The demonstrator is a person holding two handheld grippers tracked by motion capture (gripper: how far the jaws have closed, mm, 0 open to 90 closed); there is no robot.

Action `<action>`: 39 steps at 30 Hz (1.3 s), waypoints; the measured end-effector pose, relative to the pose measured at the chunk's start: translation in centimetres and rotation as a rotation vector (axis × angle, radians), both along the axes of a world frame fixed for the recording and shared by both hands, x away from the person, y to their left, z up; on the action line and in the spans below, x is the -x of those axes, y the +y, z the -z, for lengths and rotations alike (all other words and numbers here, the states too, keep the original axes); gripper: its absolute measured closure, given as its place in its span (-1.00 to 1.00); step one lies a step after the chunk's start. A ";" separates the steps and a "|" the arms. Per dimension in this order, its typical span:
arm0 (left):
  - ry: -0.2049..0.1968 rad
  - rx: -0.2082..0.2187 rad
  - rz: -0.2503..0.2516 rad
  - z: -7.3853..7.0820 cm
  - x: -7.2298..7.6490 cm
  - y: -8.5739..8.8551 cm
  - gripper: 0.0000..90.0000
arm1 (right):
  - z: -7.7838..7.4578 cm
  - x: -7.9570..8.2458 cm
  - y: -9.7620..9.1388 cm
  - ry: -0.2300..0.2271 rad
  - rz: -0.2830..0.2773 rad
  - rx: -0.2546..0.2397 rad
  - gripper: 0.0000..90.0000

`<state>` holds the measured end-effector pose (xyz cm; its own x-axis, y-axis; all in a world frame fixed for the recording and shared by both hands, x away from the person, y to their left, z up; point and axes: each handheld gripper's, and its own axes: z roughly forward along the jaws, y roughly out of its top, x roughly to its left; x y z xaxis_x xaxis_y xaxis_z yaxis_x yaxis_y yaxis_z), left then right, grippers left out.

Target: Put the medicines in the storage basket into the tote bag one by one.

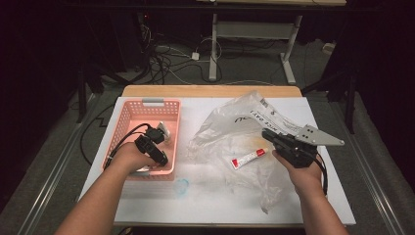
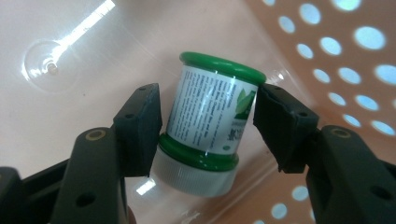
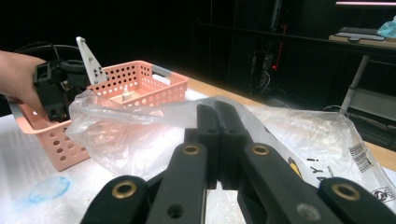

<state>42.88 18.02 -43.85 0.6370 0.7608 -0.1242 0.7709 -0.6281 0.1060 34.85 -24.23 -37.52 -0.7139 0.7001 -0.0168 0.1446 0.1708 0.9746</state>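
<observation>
Your left gripper [image 2: 208,112] is down inside the pink basket [image 1: 126,113], its jaws about half open around a small green-capped jar [image 2: 210,123] with a white printed label. The jar stands between the two black pads: the left pad lies against its side near the lower green rim, while the right pad sits at the label's edge, though I cannot tell for sure whether it presses there. The jar tilts a little, its white base towards you, over the basket's smooth floor, near the perforated wall.

Your right gripper [image 3: 217,140] has its jaws fully closed on the edge of the clear plastic bag [image 1: 235,128], holding it up off the white table [image 1: 205,200]. A small red-and-white tube [image 1: 248,158] lies at the bag, just left of that gripper.
</observation>
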 end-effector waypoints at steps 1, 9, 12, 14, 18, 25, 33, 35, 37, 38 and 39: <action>0.001 -0.005 0.001 0.1 0.0 -0.1 -0.08 | 0.0 0.0 0.0 0.000 0.000 0.000 1.00; -0.003 -0.049 0.020 0.5 -0.2 -0.6 0.13 | 0.0 0.0 0.1 -0.001 -0.001 0.004 1.00; -0.013 -0.058 0.027 0.5 -0.1 -0.6 0.18 | 0.1 0.0 0.1 0.000 -0.001 0.008 1.00; -0.021 -0.064 0.033 0.5 0.0 -0.7 0.19 | 0.1 0.0 0.1 0.000 -0.002 0.011 1.00; -0.041 -0.076 0.034 0.5 0.1 -0.7 0.20 | 0.0 0.0 0.1 -0.008 -0.004 0.010 1.00; -0.104 -0.005 -0.027 -0.5 0.5 -0.3 0.20 | 0.0 0.1 0.2 -0.005 -0.005 0.012 1.00; -0.186 0.071 -0.054 -1.8 2.0 0.1 0.20 | -0.1 0.1 0.0 -0.004 -0.001 0.006 1.00; -0.209 0.094 -0.060 -2.0 2.5 0.3 0.20 | -0.1 0.1 0.0 -0.010 -0.002 0.004 1.00; -0.224 0.106 -0.070 -2.1 2.8 0.5 0.20 | -0.2 0.2 -0.1 -0.008 0.001 0.000 1.00; -0.232 0.117 -0.078 -2.1 3.1 0.6 0.20 | -0.2 0.2 -0.1 -0.009 0.000 0.001 1.00; -0.242 0.125 -0.086 -2.1 3.3 0.8 0.20 | -0.2 0.2 0.0 -0.010 -0.001 0.002 1.00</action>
